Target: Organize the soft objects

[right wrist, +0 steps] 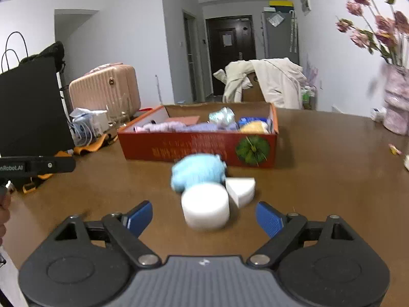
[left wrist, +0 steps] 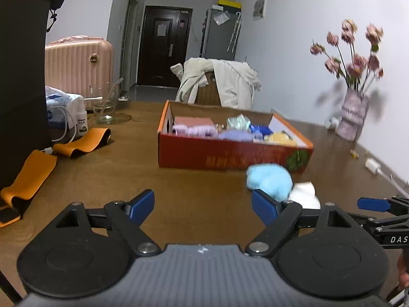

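A red cardboard box [left wrist: 230, 154] [right wrist: 179, 148] on the brown table holds several soft items: purple, pale green, blue and yellow. In front of it lie a light blue fluffy toy [left wrist: 271, 179] [right wrist: 196, 171], a white foam cylinder [right wrist: 205, 204] and a white foam wedge [right wrist: 241, 188]. My left gripper [left wrist: 203, 206] is open and empty, its right finger just beside the blue toy. My right gripper [right wrist: 204, 216] is open and empty, with the white cylinder just ahead between its fingers. White foam [left wrist: 305, 194] shows behind the left gripper's right finger.
Orange straps [left wrist: 84, 142], a glass jar [left wrist: 103, 105], bottles and a black bag [left wrist: 23, 81] crowd the table's left side. A vase of pink flowers [left wrist: 352, 117] [right wrist: 396, 102] stands at the right by the wall. A chair with a white jacket [left wrist: 225, 81] is behind the table.
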`<state>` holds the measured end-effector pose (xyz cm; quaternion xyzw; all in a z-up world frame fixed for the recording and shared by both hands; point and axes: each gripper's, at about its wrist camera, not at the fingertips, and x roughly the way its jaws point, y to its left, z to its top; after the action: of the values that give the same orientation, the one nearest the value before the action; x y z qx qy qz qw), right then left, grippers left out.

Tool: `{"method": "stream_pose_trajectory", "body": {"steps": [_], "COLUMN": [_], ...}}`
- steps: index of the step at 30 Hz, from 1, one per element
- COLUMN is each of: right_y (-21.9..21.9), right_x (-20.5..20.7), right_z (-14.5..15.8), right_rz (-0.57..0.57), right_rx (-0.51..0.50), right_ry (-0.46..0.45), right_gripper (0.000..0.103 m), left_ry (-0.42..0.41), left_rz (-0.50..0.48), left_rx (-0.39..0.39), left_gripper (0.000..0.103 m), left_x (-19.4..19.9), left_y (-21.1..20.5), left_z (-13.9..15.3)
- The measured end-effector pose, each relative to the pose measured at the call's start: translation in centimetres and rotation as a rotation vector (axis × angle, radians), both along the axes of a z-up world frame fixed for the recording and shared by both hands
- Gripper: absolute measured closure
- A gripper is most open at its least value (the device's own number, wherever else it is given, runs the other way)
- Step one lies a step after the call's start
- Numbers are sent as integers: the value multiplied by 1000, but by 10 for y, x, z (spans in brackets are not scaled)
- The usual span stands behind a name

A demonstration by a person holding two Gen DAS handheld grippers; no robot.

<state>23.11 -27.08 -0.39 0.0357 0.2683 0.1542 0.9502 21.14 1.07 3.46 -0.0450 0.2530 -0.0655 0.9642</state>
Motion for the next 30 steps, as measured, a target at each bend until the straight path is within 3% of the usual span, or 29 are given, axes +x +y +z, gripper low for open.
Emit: {"method": "stream_pose_trajectory", "body": {"steps": [5,13,21,30], "right_y": [-8,-13,-19,-53], "right_x": [-33,-40,-2,71], "right_z": [-10,-15,-17,-26], "right_rz": [-24,-31,-15,-78], "right_rx": [40,87,144,211], "right_ry": [4,11,20,45], "right_gripper": [15,15,19,32], "left_ry": [-2,-9,46,48], "left_rz": [-9,-93,-125,-311], "left_rx": [19,35,13,111], "left_gripper": [16,13,13,12], "left_x": [-18,-19,17,56], "left_y": [-11,-36,-50,-119], "left_z": [-2,-10,-26,-43]}}
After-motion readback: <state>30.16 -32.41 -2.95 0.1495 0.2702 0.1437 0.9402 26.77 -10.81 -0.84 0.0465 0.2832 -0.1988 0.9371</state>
